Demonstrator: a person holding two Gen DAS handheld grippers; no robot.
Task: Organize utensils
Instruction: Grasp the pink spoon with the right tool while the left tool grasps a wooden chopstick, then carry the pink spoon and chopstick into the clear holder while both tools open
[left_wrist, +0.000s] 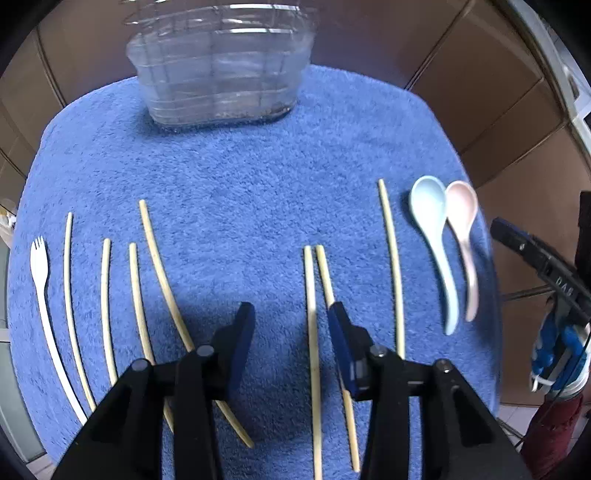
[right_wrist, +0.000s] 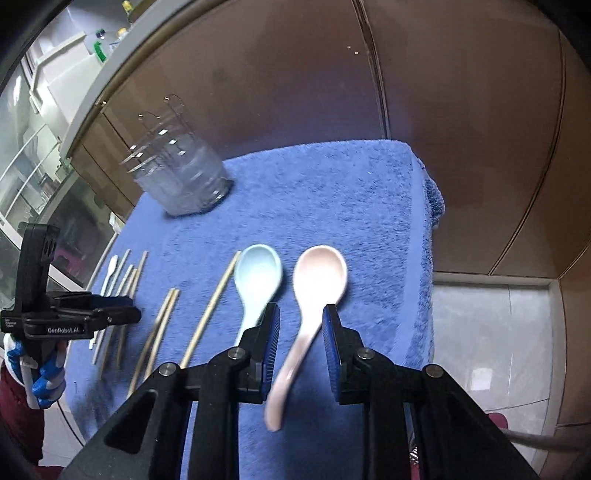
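Observation:
Several pale chopsticks lie in a row on a blue towel (left_wrist: 240, 177). A white fork (left_wrist: 40, 273) lies at the row's left end. A light blue spoon (left_wrist: 432, 236) and a pink spoon (left_wrist: 463, 225) lie at the right. My left gripper (left_wrist: 291, 310) hovers over the middle of the row, jaws apart. One chopstick (left_wrist: 312, 325) lies between them and nothing is pressed. In the right wrist view my right gripper (right_wrist: 301, 310) straddles the handle of the pink spoon (right_wrist: 319, 275), with a gap on each side. The light blue spoon (right_wrist: 258, 275) lies just left of it.
A clear plastic utensil holder (left_wrist: 221, 74) stands at the towel's far edge, also seen as the holder (right_wrist: 181, 181) at far left. Brown cabinet doors rise behind it. The towel's right edge (right_wrist: 421, 240) drops to a tiled floor. A blue and white gloved hand (right_wrist: 44, 373) holds the left gripper.

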